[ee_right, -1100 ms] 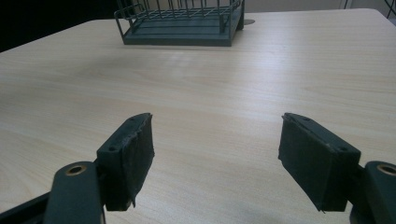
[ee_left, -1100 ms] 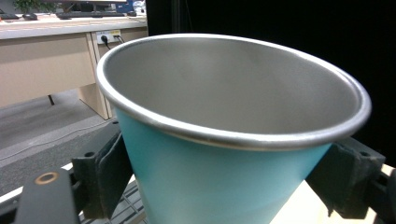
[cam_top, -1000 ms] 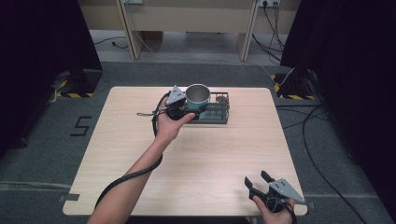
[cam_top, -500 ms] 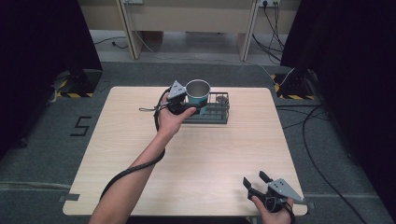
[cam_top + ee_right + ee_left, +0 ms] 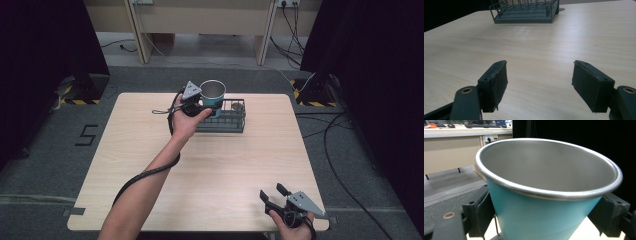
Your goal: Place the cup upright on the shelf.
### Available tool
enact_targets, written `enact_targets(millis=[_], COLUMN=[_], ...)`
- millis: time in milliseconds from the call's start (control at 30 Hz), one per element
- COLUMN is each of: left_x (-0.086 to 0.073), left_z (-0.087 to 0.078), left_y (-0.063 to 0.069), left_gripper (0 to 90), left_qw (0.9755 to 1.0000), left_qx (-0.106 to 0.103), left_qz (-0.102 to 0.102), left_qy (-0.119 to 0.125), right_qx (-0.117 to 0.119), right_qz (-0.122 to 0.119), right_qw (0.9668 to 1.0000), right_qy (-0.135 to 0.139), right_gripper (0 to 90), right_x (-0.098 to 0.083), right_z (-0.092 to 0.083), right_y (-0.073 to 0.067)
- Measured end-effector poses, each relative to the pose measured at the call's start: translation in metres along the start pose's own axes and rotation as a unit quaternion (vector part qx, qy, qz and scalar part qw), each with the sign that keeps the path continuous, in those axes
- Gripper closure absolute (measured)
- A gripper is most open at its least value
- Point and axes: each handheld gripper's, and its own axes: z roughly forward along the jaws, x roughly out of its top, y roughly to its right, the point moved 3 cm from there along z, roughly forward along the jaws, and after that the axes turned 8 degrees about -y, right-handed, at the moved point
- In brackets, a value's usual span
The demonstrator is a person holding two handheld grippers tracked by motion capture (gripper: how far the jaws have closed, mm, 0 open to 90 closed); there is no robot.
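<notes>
Cup [image 5: 212, 93] handling is the work in hand, noted from the near table edge outward. Right gripper [image 5: 274, 198] rests at the near right corner of the table [image 5: 240, 165], jaws spread wide, nothing between its pads [image 5: 495, 83], well apart from the work. Bare tabletop lies between. At the far side, left gripper [image 5: 204, 105] is clamped on the teal, steel-lined cup; both pads [image 5: 482, 207] press its lower wall. Cup is upright, slightly tilted, held above the left end of the dark wire rack [image 5: 231, 120]. Whether it touches the rack cannot be told. Judged step: carrying the cup at the rack. Next move calls for a steady, level grip clear of the rack's wires
</notes>
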Motion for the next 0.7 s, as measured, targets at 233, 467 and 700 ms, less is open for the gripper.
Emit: enact_targets(millis=[233, 467, 700], left_x=[0.005, 0.004, 0.001], left_z=[0.007, 0.016, 0.025], left_y=[-0.001, 0.0, -0.003], left_gripper=[15.9, 15.9, 15.9], left_qw=[1.0, 0.9999, 0.9996], left_qx=[0.007, 0.009, 0.013], left_qz=[0.0, 0.0, -0.003], left_qy=[-0.006, -0.013, -0.024], right_qx=[-0.003, 0.002, 0.004], right_qz=[-0.002, -0.008, -0.013], right_qw=[1.0, 1.0, 0.9999], right_qy=[0.002, -0.001, -0.006], right_gripper=[29.4, 29.7, 29.9], right_x=[0.001, 0.001, 0.0], right_z=[-0.002, -0.002, -0.001], right_y=[0.001, -0.001, -0.003])
